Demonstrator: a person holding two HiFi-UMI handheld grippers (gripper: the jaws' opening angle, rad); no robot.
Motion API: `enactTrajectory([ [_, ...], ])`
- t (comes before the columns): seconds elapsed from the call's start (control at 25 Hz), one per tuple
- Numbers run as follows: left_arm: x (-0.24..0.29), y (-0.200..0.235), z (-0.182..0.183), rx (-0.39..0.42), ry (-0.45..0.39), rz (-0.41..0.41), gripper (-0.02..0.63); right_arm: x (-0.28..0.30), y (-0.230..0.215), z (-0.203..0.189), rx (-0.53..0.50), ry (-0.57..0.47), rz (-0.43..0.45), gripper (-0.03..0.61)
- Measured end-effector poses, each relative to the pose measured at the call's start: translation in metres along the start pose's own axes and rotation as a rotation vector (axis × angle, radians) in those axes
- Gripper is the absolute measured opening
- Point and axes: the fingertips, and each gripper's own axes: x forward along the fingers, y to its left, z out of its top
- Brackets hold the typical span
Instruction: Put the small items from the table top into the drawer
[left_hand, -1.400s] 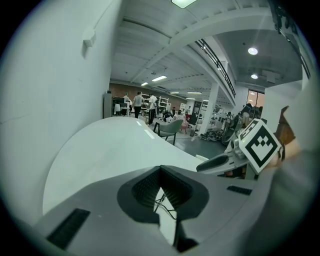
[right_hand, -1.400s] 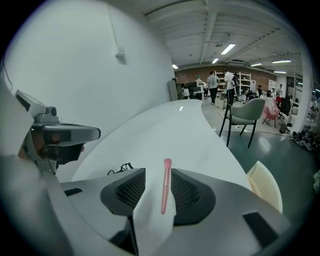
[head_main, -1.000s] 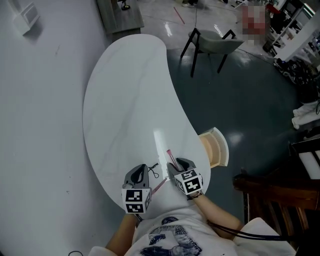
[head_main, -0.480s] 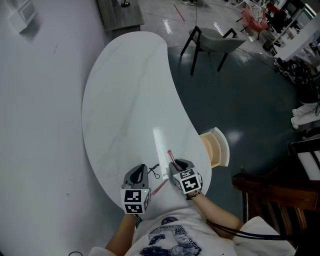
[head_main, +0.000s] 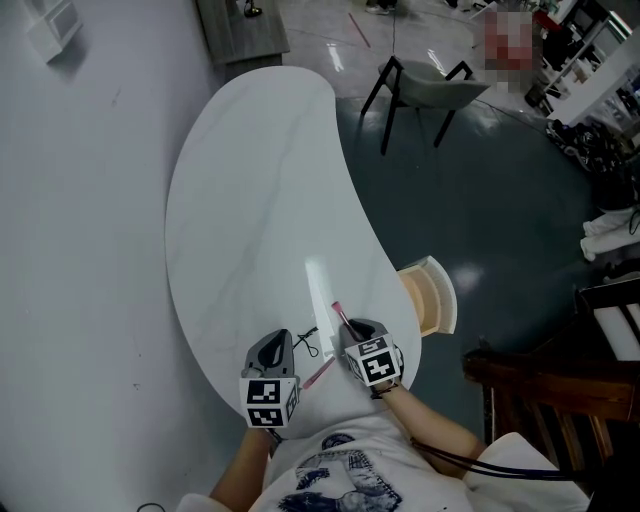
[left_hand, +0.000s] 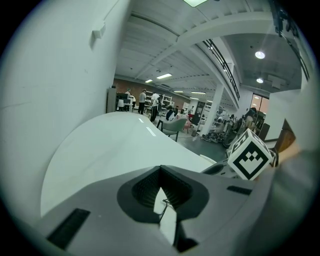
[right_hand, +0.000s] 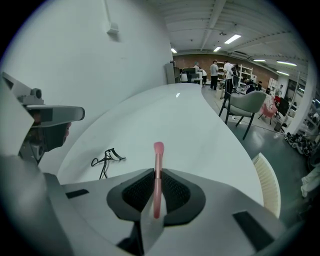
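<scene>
clamping a pink brush (right_hand: 158, 148) in the right gripper (right_hand: 156, 176), fingers just closed on it; left gripper (left_hand: 160, 172) pinched together. only in head view: pink stick (head_main: 318, 374) at the desk (head_main: 260, 180)'s near edge.

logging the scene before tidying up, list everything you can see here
white kidney-shaped table: one, white, centre
cream curved drawer: one, cream, open at the table's right edge
slim pink stick: one, pink, between the right gripper's pads
second pink stick: one, pink, on the table between the grippers
black wire eyelash curler: one, black, on the table by the left gripper
grey chair: one, grey, floor beyond the table
dark wooden chair: one, dark, lower right
left gripper: one, grey, shut, empty
right gripper: one, grey, jaws have just been closing, now on the slim pink stick
</scene>
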Motion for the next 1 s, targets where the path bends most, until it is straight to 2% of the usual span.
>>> enactTrajectory([
  [0.48, -0.016, -0.028, 0.004, 0.042, -0.030, -0.019, 0.020, -0.034, 0.005, -0.007, 0.017, -0.069, 0.001, 0.060],
  [1.0, -0.038, -0.086, 0.002, 0.080, -0.077, -0.042, 0.020, -0.103, 0.001, -0.022, 0.014, -0.166, -0.005, 0.060],
])
